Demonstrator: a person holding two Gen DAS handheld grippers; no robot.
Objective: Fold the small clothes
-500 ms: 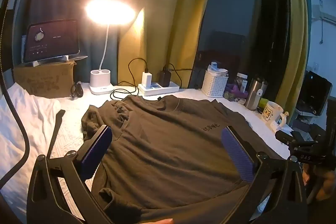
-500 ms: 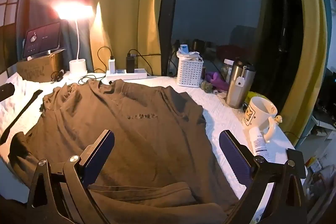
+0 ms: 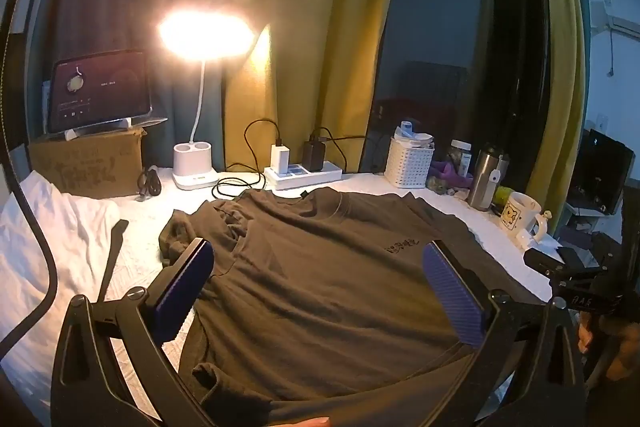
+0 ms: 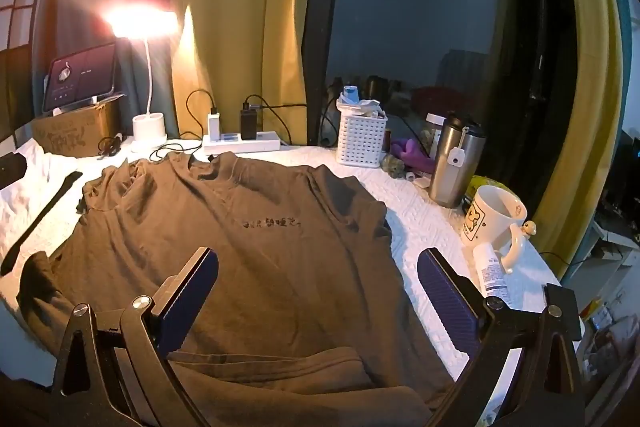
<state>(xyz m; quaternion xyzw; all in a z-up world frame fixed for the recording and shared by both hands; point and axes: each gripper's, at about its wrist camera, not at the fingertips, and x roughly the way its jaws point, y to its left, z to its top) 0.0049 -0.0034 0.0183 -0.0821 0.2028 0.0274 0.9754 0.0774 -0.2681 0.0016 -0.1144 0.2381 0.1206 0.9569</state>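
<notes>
A dim room at night: a table covered in white quilted cloth stands before yellow curtains and a dark window. A lit desk lamp on a white base stands at the back left, beside a tablet propped on a cardboard box. A white power strip with two chargers plugged in lies along the back edge. To its right stand a white basket, a steel flask and a white mug, with a small white tube lying just beside the mug.

The shirt, dark brown with a short line of dark print on the chest, lies spread flat across the middle of the table, collar toward the power strip. Its near hem is turned up in a loose fold at the front edge, and the sleeve on the lamp side is bunched. White fabric lies crumpled left of it.

The left gripper hangs over the shirt's near half, jaws spread wide, nothing between the blue pads. The right gripper hangs likewise over the shirt's right near part, jaws wide apart and empty; whether either tip touches the cloth cannot be told. In the left wrist view a pale sliver at the bottom edge is perhaps a fingertip
</notes>
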